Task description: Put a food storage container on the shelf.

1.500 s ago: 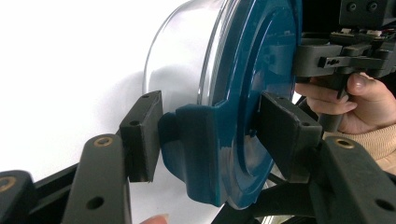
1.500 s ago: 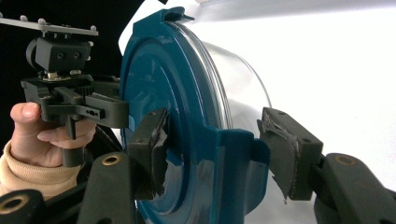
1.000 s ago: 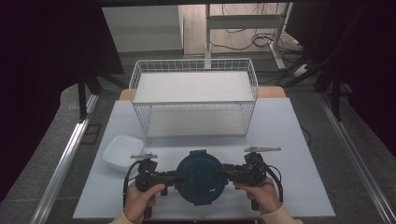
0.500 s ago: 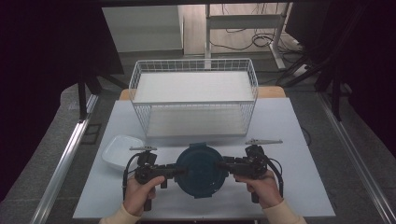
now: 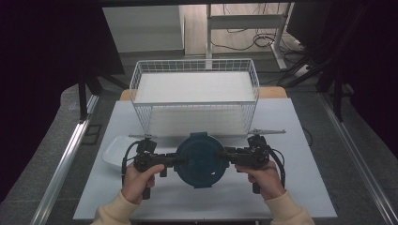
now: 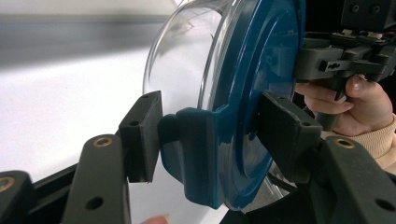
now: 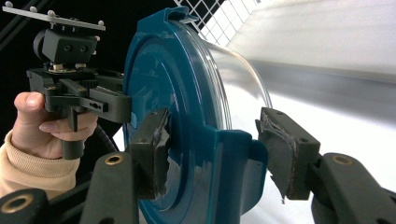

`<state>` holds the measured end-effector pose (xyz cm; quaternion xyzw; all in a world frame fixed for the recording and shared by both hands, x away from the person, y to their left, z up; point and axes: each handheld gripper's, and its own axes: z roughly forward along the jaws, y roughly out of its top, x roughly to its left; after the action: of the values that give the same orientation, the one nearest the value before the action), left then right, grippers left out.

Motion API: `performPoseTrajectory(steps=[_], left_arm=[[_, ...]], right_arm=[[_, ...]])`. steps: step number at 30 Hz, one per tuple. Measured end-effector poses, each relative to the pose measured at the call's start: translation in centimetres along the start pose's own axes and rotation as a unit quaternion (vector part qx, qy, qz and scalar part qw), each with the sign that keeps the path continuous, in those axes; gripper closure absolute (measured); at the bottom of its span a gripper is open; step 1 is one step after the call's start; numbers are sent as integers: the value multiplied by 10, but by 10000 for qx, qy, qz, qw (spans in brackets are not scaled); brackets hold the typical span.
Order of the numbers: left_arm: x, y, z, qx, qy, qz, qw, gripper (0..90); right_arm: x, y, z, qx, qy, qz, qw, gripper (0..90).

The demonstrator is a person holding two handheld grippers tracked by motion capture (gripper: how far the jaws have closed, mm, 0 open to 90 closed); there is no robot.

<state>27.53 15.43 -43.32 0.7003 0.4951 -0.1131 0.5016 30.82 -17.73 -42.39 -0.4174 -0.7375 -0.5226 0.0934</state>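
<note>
High view: two grippers (left (image 5: 174, 161), right (image 5: 224, 155)) clamp one lidded container (image 5: 201, 160).

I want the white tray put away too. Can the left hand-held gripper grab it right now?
Probably not yet. The left hand-held gripper is busy clamping the blue-lidded container. The white tray sits close beside it, with nothing between.

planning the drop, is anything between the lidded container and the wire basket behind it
Nothing visible lies between them. The container, clamped at opposite lid clips by the left gripper and right gripper, faces bare table up to the wire basket; only the basket's front wall must be cleared.
</note>
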Motion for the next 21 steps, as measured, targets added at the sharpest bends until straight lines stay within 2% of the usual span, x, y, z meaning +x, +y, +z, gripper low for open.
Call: performPoseTrajectory(steps=[21], left_arm=[[-16,43,-18,-125,3,226,9997,413]], right_arm=[[17,45,-9,-134,-29,-254,9996,445]])
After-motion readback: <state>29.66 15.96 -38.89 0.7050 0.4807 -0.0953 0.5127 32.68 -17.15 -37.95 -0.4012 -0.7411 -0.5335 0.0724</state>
